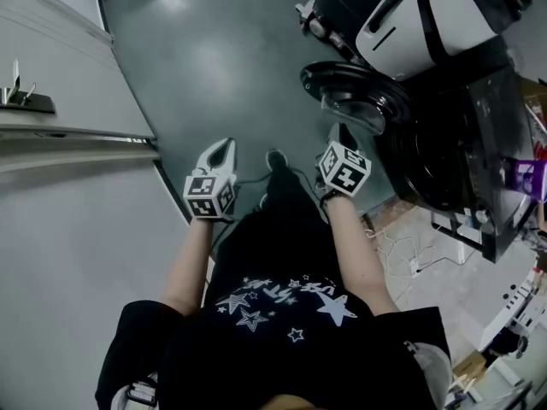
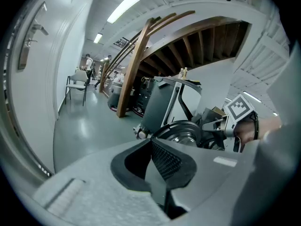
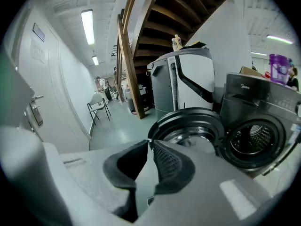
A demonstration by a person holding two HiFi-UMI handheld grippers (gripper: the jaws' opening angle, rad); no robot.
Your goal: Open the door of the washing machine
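Note:
The dark front-loading washing machine (image 1: 461,143) stands at the right, and its round glass door (image 1: 355,88) hangs swung wide open toward the floor side. The drum opening (image 3: 254,138) lies bare beside the door (image 3: 188,126). My right gripper (image 1: 342,135) hovers just short of the door's rim, apart from it, with its jaws (image 3: 151,142) shut and nothing between them. My left gripper (image 1: 224,148) hangs over bare floor left of the door, also shut and holding nothing (image 2: 150,141). The door (image 2: 181,131) and the right gripper's marker cube (image 2: 240,109) show in the left gripper view.
A white-and-black appliance (image 1: 419,15) stands beyond the washer. A purple jug (image 1: 523,178) sits on the washer's top. Cables (image 1: 402,250) trail on the floor by the machine. A wall door with a handle (image 1: 21,96) is at left; a chair (image 3: 99,107) and wooden stair beams (image 3: 129,69) lie farther off.

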